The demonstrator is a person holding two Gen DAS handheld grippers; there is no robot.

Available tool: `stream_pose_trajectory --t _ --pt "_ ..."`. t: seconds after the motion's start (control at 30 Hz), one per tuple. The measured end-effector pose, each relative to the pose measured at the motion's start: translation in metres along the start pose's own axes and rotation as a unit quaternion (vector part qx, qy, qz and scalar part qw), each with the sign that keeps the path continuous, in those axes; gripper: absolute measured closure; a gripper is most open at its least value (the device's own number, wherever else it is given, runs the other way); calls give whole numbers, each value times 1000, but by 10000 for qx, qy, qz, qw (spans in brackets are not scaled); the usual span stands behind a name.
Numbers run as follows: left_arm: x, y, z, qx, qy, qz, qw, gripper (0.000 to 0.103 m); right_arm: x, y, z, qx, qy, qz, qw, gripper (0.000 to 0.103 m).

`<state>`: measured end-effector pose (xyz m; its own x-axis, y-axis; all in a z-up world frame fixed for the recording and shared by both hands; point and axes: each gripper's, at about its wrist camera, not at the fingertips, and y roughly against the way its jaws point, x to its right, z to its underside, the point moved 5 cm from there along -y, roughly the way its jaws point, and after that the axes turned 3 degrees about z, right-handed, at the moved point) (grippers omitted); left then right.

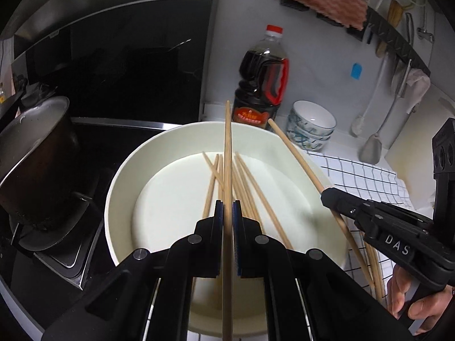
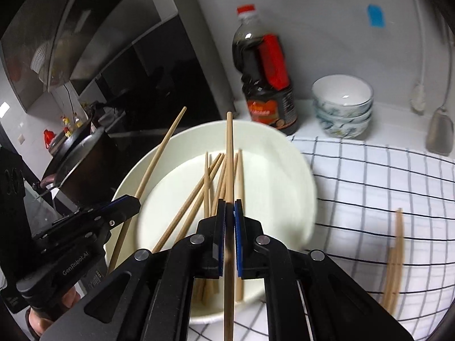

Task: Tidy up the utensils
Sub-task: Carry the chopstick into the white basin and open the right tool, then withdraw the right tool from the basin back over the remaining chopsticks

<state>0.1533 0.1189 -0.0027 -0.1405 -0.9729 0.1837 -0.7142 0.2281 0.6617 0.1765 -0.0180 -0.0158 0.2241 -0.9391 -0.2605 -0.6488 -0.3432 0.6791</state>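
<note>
- The pot [image 1: 37,159] sat at the left of the frame, out of the way.
- The left claw [image 1: 227,210] was squeezed on one chopstick [image 1: 227,147], held level over the white bowl [image 1: 125,187] of loose chopsticks [image 1: 247,193].
- The right claw [image 2: 229,213] pinched another stick [image 2: 229,153].
- A sorted pile [image 2: 394,258] lay on the checked cloth [image 2: 369,193], lower right.
</note>
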Motion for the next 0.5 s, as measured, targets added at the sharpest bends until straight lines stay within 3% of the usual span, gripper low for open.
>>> stream_pose_trajectory --t 0.3,0.37,0.43,0.5 --pt "-18 -36 -1 -281 187 -51 9994 95 -11 -34 -1 -243 -33 131 9996 97" --pt "-22 -38 0 -299 256 -84 9992 80 -9 -34 -2 -203 -66 112 9997 89" --pt "-26 -34 1 -184 279 -174 9993 38 -6 -31 -2 -118 -37 208 9997 83" --pt "-28 -25 0 37 259 -335 9991 31 -2 -29 -2 -81 -44 298 9995 83"
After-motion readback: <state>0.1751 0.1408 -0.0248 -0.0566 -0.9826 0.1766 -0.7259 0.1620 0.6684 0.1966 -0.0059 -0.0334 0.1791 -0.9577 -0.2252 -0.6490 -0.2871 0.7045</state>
